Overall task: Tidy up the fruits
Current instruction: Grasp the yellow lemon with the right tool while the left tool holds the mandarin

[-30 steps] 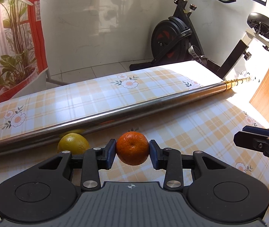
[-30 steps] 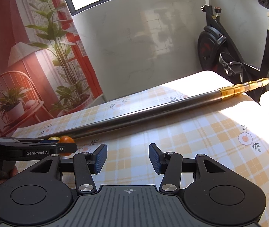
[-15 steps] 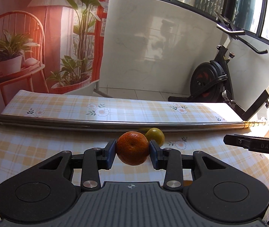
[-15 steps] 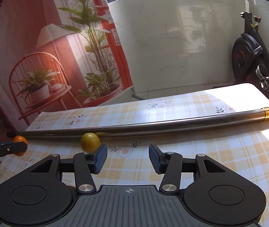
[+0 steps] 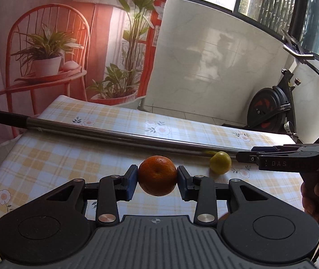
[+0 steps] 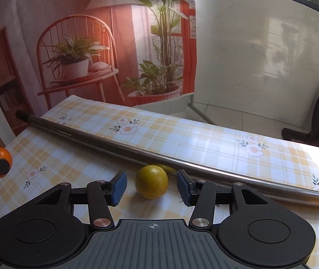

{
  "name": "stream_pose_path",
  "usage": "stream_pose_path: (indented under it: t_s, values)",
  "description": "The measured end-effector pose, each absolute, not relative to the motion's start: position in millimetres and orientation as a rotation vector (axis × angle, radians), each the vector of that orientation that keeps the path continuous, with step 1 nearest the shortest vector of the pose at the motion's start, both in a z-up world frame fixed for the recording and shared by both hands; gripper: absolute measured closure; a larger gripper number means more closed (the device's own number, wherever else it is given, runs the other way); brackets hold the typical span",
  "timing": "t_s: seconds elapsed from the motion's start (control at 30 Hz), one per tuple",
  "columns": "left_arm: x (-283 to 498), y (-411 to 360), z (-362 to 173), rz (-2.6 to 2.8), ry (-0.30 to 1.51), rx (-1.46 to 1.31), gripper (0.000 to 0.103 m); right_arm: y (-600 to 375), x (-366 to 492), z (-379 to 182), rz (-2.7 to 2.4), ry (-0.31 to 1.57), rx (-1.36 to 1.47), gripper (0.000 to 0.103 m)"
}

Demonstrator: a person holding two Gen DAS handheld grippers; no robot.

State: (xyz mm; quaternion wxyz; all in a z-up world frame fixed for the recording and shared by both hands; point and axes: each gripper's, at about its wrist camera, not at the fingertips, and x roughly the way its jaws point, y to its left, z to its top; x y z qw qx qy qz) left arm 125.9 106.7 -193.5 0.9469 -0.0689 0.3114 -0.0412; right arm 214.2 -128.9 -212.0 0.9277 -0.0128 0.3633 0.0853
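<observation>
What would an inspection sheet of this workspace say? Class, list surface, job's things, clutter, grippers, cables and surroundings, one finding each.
Surface: table under a yellow plaid floral cloth.
Job's things: orange fruit held off the cloth; yellow-green fruit resting on the cloth beside the metal pole.
Clutter: the pole lying across the table.
Grippers: left gripper shut on the orange fruit; right gripper open, its pads either side of the yellow-green fruit, apart from it.
Cables: nothing seen on the table.
Surroundings: printed backdrop of chair and plants; exercise bike; white wall.
</observation>
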Motion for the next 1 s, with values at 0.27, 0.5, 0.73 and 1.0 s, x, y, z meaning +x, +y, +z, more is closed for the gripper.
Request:
stream_pose_path:
  t_s: [0.27,0.5,0.73,1.0]
  values:
    - [124.1,111.7,-204.8,-0.092,0.64,-0.176,0.063,-110.3,244.4,-243.6,0.148,0.832,-0.101,0.057]
    - [125.7,113.5,-212.2,-0.096,0.661,-0.196,0.063,-103.6,264.8,-257.3,0.142,0.879,-0.115,0.059]
    - [121.8,109.9,-214.2,-0.108,0.672,-0.195,0.063,-100.0,268.6,-258.7,0.141,0.904,-0.13,0.061]
    - [116.2,102.8,-208.8,-0.13,0.669,-0.18,0.063,-108.9,244.1,-237.1,0.167,0.851,-0.041,0.061]
